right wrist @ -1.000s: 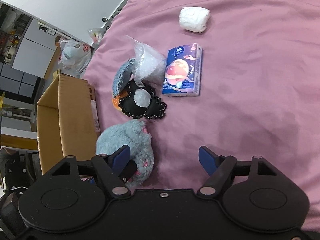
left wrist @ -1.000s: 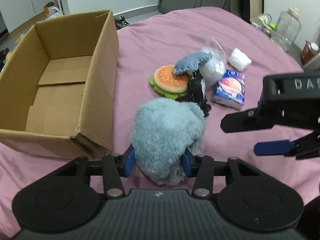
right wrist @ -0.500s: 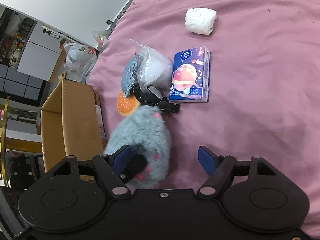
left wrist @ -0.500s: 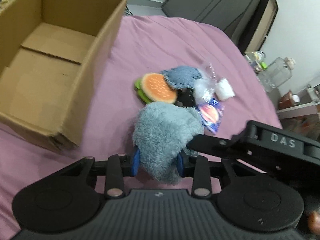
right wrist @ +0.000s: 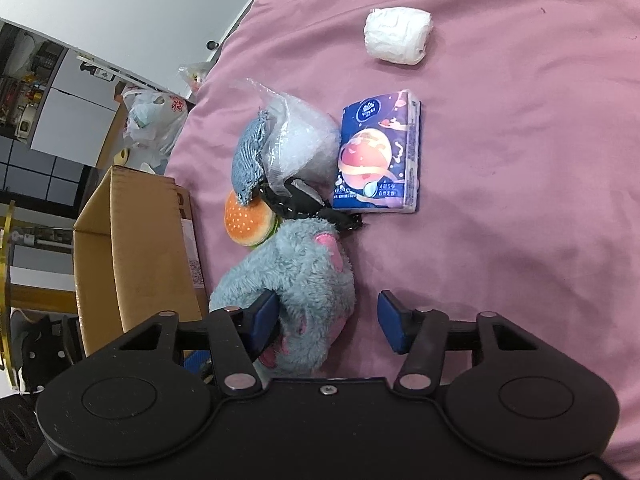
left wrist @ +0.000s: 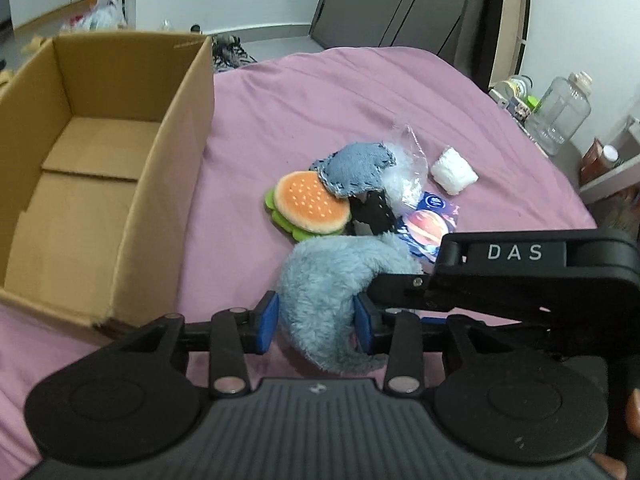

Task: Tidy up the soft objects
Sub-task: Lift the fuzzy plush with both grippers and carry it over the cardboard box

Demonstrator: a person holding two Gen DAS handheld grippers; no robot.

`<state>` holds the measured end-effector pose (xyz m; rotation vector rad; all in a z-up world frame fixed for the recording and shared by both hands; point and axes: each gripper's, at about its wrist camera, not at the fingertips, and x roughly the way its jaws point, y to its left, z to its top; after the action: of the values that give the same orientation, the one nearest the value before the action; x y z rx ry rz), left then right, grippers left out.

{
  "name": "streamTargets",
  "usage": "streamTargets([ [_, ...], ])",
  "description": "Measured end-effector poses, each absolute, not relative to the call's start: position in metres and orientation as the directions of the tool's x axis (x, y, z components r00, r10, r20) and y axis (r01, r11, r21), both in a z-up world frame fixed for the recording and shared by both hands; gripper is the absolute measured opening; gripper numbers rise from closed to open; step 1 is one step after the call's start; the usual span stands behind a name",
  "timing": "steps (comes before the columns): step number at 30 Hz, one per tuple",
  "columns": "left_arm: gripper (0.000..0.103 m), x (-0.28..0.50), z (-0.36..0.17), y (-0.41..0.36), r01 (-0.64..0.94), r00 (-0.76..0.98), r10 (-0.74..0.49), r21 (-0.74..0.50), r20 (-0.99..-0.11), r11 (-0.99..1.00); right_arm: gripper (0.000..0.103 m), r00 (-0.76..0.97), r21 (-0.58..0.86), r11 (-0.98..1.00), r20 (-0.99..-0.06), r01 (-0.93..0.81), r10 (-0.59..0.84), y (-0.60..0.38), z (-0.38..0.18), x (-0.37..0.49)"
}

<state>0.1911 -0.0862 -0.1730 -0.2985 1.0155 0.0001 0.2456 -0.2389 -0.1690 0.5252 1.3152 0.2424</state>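
Observation:
My left gripper (left wrist: 316, 322) is shut on a fluffy blue plush toy (left wrist: 332, 292) and holds it above the pink bed; the toy also shows in the right wrist view (right wrist: 304, 280). My right gripper (right wrist: 328, 324) is open, its left finger against the plush, and its body crosses the left wrist view (left wrist: 520, 276). An open, empty cardboard box (left wrist: 80, 184) stands to the left (right wrist: 132, 248). Behind the plush lie a burger plush (left wrist: 310, 202), a denim pouch (left wrist: 356, 168), a black pouch (left wrist: 374, 214), a clear bag (right wrist: 300, 136), a tissue pack (right wrist: 376, 160) and a white roll (right wrist: 398, 36).
The pink bedspread (right wrist: 520, 200) stretches to the right. A shelf with a clear water jug (left wrist: 560, 116) and bottles stands past the bed's right edge. Dark cabinets (left wrist: 400, 4) rise behind the bed. Plastic bags (right wrist: 156, 116) lie on the floor.
My left gripper has lifted the blue plush off the bed and swung toward the box side. My right gripper has come in close, its finger now against the plush.

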Motion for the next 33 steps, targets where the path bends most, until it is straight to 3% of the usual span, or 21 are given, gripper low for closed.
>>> streamTargets([
  [4,0.038,0.191,-0.174,-0.085,-0.134,0.546,-0.123,-0.231,-0.829,0.964,0.046,0.248,0.506,0.855,-0.847,0.11,0.47,-0.236,-0.171,0.248],
  [6,0.033,0.191,-0.176,-0.083,-0.146,0.542,-0.136,-0.253,-0.829,0.956,0.035,0.246,0.52,0.849,-0.838,0.093,0.487,-0.233,-0.171,0.249],
  [10,0.028,0.191,-0.176,-0.078,-0.181,0.542,-0.148,-0.287,-0.827,0.941,0.03,0.26,0.534,0.842,-0.825,0.072,0.501,-0.233,-0.165,0.246],
  [33,0.026,0.157,-0.092,-0.048,-0.157,0.652,-0.142,-0.316,-0.745,0.935,0.028,0.418,0.566,0.818,-0.722,-0.101,0.551,-0.201,-0.084,0.218],
])
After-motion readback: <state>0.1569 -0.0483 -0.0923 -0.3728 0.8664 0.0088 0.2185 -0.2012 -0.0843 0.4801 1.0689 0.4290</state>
